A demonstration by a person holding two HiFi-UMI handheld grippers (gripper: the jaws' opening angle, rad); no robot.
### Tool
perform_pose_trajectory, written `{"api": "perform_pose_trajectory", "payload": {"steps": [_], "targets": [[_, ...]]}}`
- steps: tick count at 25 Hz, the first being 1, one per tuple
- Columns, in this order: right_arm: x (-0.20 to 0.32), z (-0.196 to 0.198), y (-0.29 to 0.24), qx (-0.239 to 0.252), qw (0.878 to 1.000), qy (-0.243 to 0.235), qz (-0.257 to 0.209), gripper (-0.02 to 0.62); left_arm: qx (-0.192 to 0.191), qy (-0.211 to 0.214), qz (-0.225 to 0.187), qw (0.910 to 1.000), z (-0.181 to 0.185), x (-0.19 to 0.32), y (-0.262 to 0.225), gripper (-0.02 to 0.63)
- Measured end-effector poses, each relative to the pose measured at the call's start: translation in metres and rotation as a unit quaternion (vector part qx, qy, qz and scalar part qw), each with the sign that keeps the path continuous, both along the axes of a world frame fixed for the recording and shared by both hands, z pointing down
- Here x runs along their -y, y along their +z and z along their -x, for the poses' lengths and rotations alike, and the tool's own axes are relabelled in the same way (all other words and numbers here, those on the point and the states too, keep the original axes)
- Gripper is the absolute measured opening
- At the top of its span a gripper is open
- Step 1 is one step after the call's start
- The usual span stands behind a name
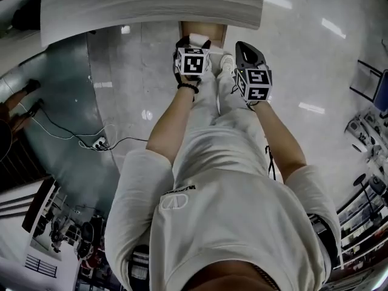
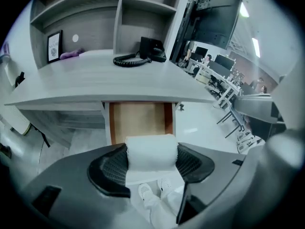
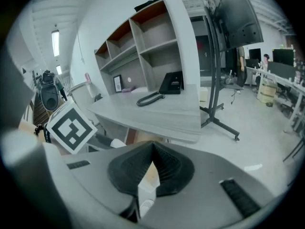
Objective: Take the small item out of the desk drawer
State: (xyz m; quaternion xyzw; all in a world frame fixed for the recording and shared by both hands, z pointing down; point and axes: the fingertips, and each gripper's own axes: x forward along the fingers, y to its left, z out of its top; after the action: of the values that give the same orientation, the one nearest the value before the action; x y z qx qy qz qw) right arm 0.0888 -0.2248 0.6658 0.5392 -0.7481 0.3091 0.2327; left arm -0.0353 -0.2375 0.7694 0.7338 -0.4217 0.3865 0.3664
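Holding the white roll (image 2: 150, 151) clamped between its pads, left gripper (image 2: 151, 166) has it lifted near, clear of the open drawer (image 2: 139, 120) under the far desk (image 2: 95, 82); right gripper (image 3: 152, 155) pinched together, empty, just spare

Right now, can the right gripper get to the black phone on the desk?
Probably yes. The right gripper is empty with its jaws shut, and the desk top lies bare between it and the phone. It would need to open its jaws, and maybe a step closer.
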Motion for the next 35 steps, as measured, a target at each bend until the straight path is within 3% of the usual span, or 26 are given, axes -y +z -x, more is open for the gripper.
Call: {"api": "perform_pose_trajectory", "payload": {"steps": [13, 23, 30, 35], "targets": [[0.01, -0.013, -0.116, -0.005, 0.998, 0.01, -0.068, 0.0, -0.053, 0.002, -0.107, 0.9929, 0.002, 0.011, -0.154, 0.287], [0.025, -0.037, -0.219, 0.01, 0.989, 0.021, -0.143, -0.002, -0.095, 0.02, -0.198, 0.9754, 0.015, 0.013, -0.263, 0.287], [0.031, -0.052, -0.291, 0.003, 0.979, 0.013, -0.202, -0.002, -0.117, 0.013, -0.282, 0.9521, 0.023, 0.029, -0.356, 0.287], [0.035, -0.065, -0.342, -0.02, 0.967, 0.012, -0.254, -0.002, -0.141, 0.003, -0.351, 0.9257, 0.028, 0.041, -0.431, 0.287]]}}
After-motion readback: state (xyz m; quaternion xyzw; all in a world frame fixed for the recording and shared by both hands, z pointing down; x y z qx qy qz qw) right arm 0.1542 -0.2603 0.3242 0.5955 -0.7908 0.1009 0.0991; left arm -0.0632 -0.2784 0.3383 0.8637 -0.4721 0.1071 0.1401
